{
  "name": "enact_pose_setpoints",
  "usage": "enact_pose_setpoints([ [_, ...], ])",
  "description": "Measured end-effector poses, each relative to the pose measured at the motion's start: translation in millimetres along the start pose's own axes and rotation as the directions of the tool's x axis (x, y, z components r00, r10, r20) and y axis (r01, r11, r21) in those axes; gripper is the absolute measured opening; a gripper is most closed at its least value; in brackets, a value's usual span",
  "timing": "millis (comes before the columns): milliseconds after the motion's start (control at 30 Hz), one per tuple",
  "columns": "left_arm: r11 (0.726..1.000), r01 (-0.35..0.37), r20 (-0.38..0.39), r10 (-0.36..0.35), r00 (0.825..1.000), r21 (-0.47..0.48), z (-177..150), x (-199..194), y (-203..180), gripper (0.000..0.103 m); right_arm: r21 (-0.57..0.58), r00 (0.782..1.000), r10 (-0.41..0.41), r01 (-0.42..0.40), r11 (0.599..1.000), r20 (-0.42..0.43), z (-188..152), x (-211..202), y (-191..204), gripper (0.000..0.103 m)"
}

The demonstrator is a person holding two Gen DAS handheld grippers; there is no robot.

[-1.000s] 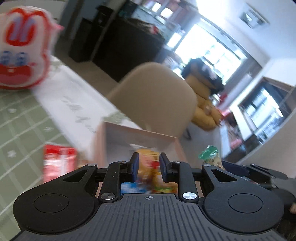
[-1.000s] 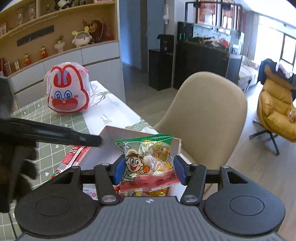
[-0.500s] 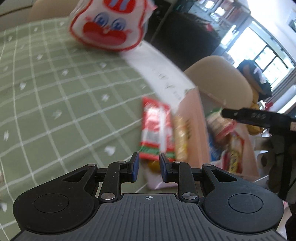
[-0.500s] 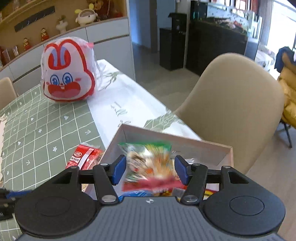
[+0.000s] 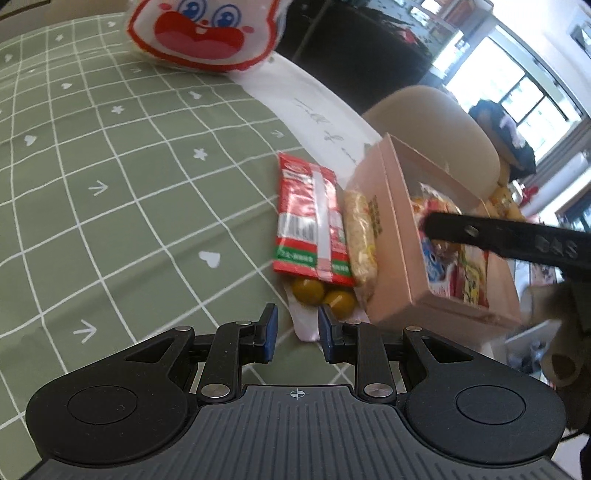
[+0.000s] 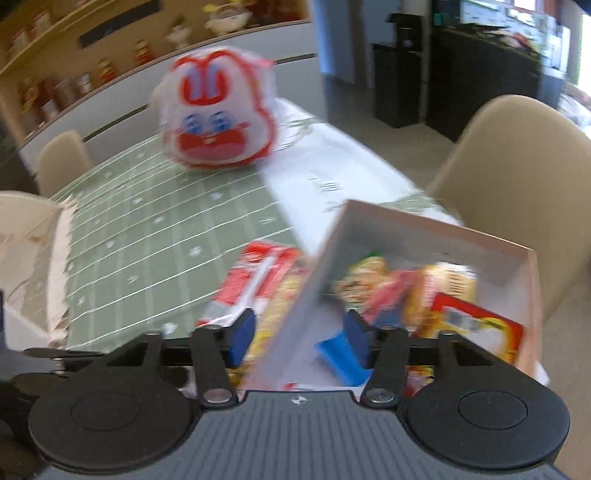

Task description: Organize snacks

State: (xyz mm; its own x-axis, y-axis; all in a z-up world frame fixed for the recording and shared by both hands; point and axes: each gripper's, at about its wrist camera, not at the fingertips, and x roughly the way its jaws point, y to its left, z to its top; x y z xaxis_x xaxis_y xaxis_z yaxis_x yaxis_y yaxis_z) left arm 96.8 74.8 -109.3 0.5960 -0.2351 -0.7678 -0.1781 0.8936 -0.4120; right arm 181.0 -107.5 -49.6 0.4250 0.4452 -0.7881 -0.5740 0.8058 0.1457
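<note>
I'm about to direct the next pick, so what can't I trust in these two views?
- Right wrist view: motion blur smears the snacks in the box.
- Left wrist view: the right gripper crosses the box, hiding packets.
- Left wrist view: the yellow-ball packet lies partly under the red packet.
- Rabbit bag: top cropped.

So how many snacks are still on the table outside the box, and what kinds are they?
Red packet: 1
Long yellowish bar lying against the box: 1
Clear packet of round yellow sweets: 1
Big rabbit-face bag further back: 1
Total: 4
</note>
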Motion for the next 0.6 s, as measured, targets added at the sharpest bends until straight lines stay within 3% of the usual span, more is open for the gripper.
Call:
enact_pose_setpoints([
  [133,0.999,0.036,-0.023,-0.035,0.999,0.036,-8,2,-9,0.027,-0.057,1.0,0.011,-0.012,0.998,-0.027,2,5,17,0.015],
  [300,0.997,0.02,-0.03,-0.018,0.999,0.071,-10,7,-16,0.026,-0.027,0.998,0.055,-0.056,0.998,-0.017,-17,-11,24,0.013],
  [433,0.999,-0.037,0.002,0.037,0.999,0.015,-1,2,-1,0.025,0.075,0.993,0.115,-0.112,0.991,-0.036,-52,-15,27,0.013],
  [600,0.996,-0.076,0.027,0.077,0.997,-0.038,4,-11,20,0.025,0.361,0.991,0.131,-0.118,0.925,-0.012,-84,16,7,0.014],
])
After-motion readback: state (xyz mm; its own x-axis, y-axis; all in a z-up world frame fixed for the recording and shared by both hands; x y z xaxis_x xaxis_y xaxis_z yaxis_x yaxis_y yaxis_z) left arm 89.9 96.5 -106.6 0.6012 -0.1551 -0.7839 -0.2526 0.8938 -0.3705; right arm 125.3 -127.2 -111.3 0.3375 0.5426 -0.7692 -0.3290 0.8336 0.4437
